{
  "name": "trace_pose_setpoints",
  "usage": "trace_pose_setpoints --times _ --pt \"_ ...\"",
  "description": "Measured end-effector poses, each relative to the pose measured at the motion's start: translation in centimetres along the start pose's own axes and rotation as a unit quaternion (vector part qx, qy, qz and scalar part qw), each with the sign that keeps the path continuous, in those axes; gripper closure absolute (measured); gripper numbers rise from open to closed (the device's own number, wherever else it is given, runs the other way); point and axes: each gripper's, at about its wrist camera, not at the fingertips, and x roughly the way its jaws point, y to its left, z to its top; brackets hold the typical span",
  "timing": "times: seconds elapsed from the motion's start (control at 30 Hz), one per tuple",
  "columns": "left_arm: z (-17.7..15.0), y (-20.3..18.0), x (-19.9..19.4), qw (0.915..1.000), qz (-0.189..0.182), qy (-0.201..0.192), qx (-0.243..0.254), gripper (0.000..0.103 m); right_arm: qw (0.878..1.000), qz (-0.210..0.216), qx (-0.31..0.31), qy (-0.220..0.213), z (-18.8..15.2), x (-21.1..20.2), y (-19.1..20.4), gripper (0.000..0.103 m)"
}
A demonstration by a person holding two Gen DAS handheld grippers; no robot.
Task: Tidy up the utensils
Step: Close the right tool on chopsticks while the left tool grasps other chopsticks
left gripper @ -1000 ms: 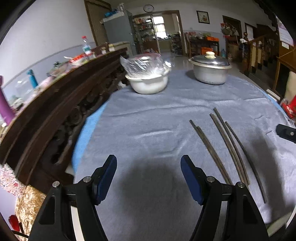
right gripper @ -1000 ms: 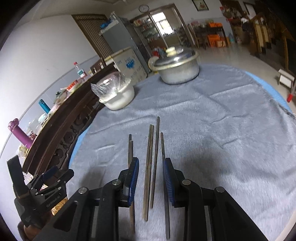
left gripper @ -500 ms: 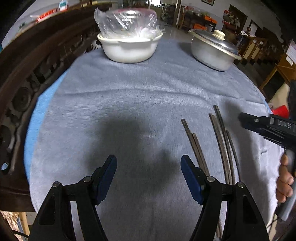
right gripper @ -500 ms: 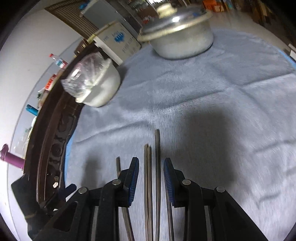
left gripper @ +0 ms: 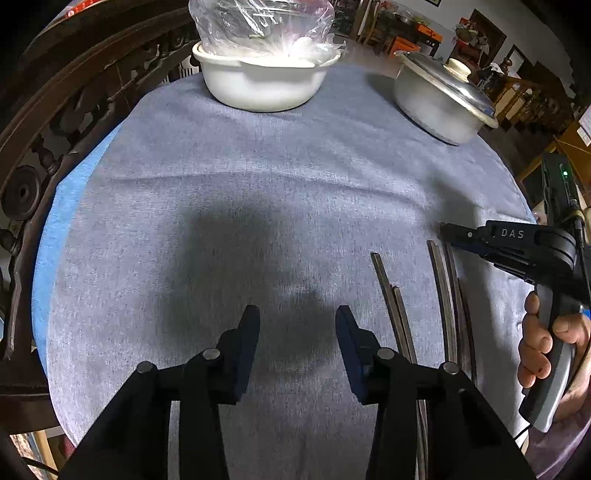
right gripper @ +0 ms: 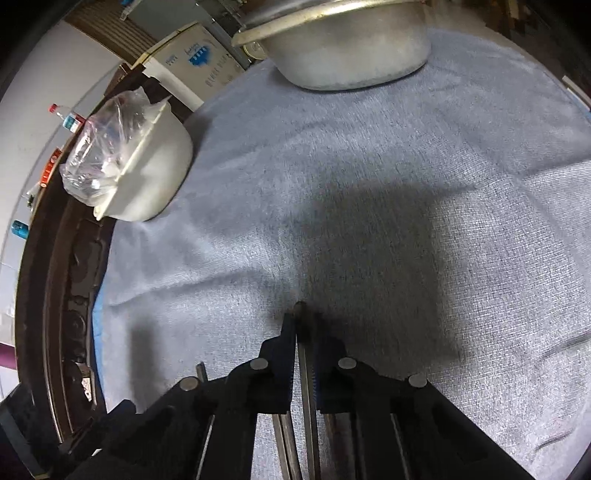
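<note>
The left tongs [left gripper: 297, 317] hang over the grey cloth [left gripper: 258, 184] of the desk with their blue-padded fingers spread wide and nothing between them; a dark shadow lies on the cloth just beyond the tips. To their right lie the chopsticks [left gripper: 445, 295], dark thin sticks running near to far; one pair sits close beside the right-hand finger of the left tongs, the others a little farther right (how many sticks in all is hard to count, since they overlap).

The right tongs [right gripper: 306, 325] are low over that farther-right group, narrowed down on a single chopstick [right gripper: 306, 373] that runs between the two fingers, its tip poking out just past them; the pads look to be pressing it from both sides. Other sticks lie under and beside the fingers. In the left view the same tool appears at the right edge, a hand [left gripper: 550, 343] wrapped round its handle.

At the far left of the desk stands a white bowl [left gripper: 262, 85] with a clear plastic bag [left gripper: 258, 26] bunched in it; at the far right a metal pot [left gripper: 439, 99] with its lid on; a carved dark wooden rail [left gripper: 55, 110] curves along the left.
</note>
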Motion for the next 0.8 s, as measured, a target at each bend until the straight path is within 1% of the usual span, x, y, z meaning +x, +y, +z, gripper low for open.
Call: trace_pose_setpoints --times 0.1,0.17,0.27,0.4,0.57,0.7,0.77,0.8 --pt "0.5 -0.1 0.4 1.0000 0.000 0.003 0.002 0.060 1.000 0.015 0.004 -0.014 -0.2 -0.7 -0.9 0.095" --pt "0.7 0.1 0.6 1.0000 -0.004 0.009 -0.001 0.060 0.999 0.043 0.020 -0.025 -0.6 -1.6 -2.2 0.095" --pt "1.3 0.0 1.2 0.9997 -0.012 0.020 -0.007 0.060 0.997 0.060 0.026 -0.042 -1.2 -3.2 -3.6 0.095" --pt "2.5 -1.1 2.2 0.9990 -0.026 0.034 -0.012 0.060 0.993 0.094 0.033 -0.069 -2.0 -5.6 -5.3 0.095" --pt "4.3 -3.0 3.7 0.9974 -0.039 0.056 -0.021 0.060 0.989 0.113 0.044 -0.082 -3.2 -7.1 -6.7 0.095" --pt "5.2 -4.3 4.8 0.9963 -0.038 0.073 -0.025 0.060 0.988 0.119 0.047 -0.084 -3.8 -7.5 -7.3 0.095" --pt "5.2 -4.7 5.5 0.9949 -0.038 0.088 -0.029 0.060 0.988 0.121 0.046 -0.086 -4.1 -7.6 -7.4 0.095" --pt "5.2 -4.8 5.7 0.9948 -0.036 0.090 -0.032 0.060 0.988 0.123 0.044 -0.088 -4.2 -7.8 -7.5 0.095"
